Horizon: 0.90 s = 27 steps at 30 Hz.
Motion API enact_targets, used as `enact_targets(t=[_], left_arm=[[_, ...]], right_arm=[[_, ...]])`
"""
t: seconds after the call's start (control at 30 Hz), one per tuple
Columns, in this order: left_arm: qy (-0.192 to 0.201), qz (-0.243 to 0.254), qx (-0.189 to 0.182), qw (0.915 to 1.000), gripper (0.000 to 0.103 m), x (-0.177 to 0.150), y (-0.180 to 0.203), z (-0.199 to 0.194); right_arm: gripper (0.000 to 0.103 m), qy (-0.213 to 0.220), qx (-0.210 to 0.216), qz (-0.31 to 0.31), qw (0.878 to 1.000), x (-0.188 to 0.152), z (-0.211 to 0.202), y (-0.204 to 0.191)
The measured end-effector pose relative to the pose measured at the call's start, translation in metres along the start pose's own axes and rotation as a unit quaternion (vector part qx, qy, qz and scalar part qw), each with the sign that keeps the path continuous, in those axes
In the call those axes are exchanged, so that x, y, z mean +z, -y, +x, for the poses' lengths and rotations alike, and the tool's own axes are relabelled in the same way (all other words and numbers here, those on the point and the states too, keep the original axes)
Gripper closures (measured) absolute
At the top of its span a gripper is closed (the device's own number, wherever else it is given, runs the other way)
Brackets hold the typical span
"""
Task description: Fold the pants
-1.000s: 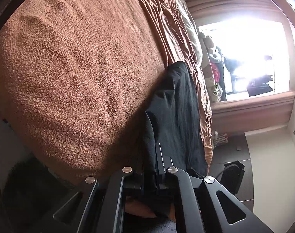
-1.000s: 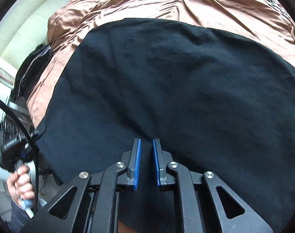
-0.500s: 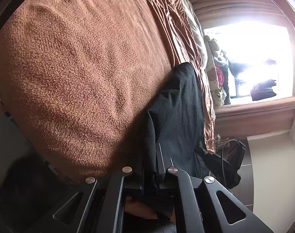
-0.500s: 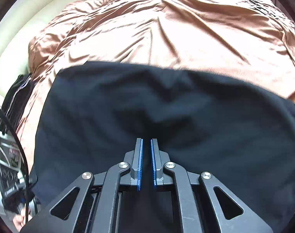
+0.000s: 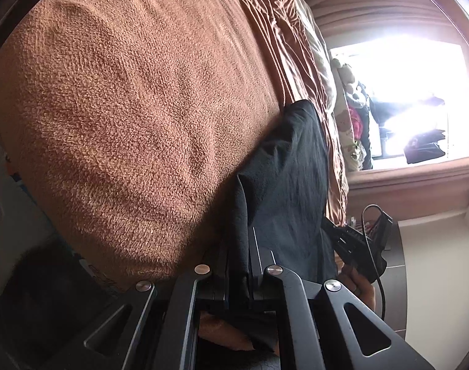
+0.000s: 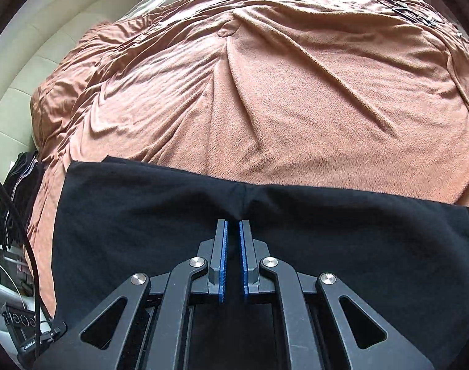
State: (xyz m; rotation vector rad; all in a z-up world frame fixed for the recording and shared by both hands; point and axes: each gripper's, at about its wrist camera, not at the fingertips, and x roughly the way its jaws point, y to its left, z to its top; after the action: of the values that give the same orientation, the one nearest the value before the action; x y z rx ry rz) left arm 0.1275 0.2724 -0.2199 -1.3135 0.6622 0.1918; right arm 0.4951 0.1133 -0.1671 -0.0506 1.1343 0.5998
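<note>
Plainly, the black pants (image 6: 327, 262) lie spread over the near edge of the bed, on its brown blanket (image 6: 296, 108), their far edge running straight across the bed from side to side. The right gripper (image 6: 233, 231) points down at that far edge: its blue-padded jaws are all but closed, and a pinch of black cloth stands gathered between their tips, with creases drawn in towards them. The left gripper (image 5: 239, 265) is at the side edge of the bed, jaws closed tight on a fold of the same pants (image 5: 290, 191), which run away from the jaws along that edge. In the left wrist view, the person's other hand (image 5: 362, 283) shows just beyond the cloth, beside the bed.
</note>
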Motion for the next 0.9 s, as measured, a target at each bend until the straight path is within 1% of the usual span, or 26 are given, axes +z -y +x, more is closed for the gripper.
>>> enact_targets(t=[0.17, 0.3, 0.5, 0.9], left_arm=[[-0.002, 0.001, -0.002, 1.0000, 0.096, 0.001, -0.001, -0.001], [-0.007, 0.008, -0.002, 0.9999, 0.096, 0.004, -0.001, -0.001], [-0.011, 0.012, -0.010, 0.9998, 0.096, 0.007, -0.003, -0.001], [-0.017, 0.012, -0.026, 0.9995, 0.096, 0.006, -0.007, -0.006]], right_arm=[[0.099, -0.014, 0.010, -0.009, 1.000, -0.011, -0.008, -0.005], [0.099, -0.034, 0.027, -0.011, 0.999, -0.032, -0.015, -0.006], [0.099, -0.056, 0.041, -0.013, 0.998, -0.057, -0.026, -0.008], [0.099, -0.078, 0.065, -0.015, 0.995, -0.097, -0.038, -0.017]])
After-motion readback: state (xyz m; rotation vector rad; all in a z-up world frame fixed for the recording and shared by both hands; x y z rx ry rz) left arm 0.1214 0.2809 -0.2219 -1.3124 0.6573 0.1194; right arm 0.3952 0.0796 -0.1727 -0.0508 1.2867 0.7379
